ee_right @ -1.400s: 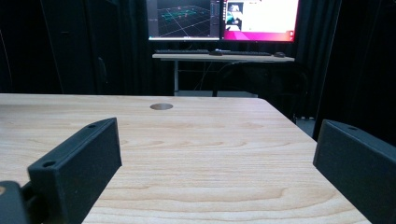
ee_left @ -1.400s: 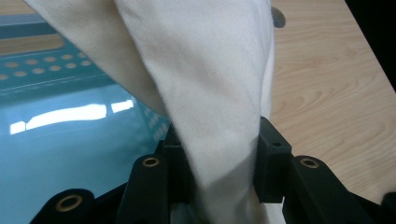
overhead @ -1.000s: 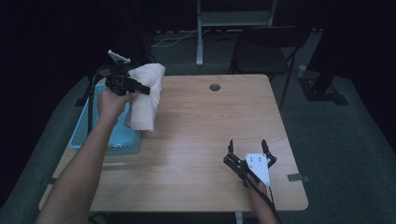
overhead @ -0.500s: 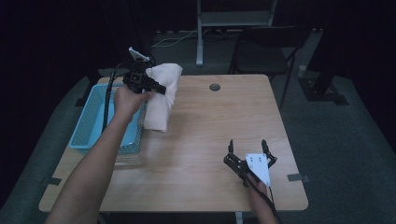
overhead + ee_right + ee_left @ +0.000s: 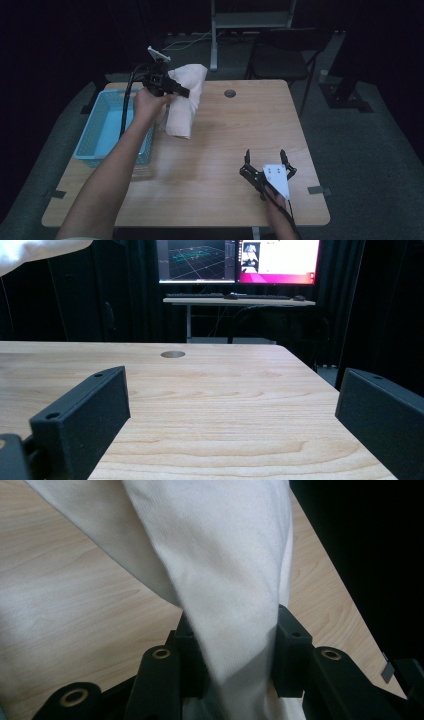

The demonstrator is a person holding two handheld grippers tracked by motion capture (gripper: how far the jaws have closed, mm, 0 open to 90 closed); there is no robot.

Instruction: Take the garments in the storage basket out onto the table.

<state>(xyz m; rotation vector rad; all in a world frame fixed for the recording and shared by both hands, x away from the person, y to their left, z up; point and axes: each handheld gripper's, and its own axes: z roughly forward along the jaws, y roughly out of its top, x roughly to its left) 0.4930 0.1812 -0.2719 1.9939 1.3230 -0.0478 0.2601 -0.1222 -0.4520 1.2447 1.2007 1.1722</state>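
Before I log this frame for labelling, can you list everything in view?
cloth: one, cream, hanging from the left gripper above the table's far left part
basket: one, light blue, on the table's left edge
table: one, light wood, with a round hole near the far edge
chair: one, dark, behind the table
monitors: two, lit, on a far desk
left gripper: one, black, shut on the cloth
right gripper: one, black, open, at the near right
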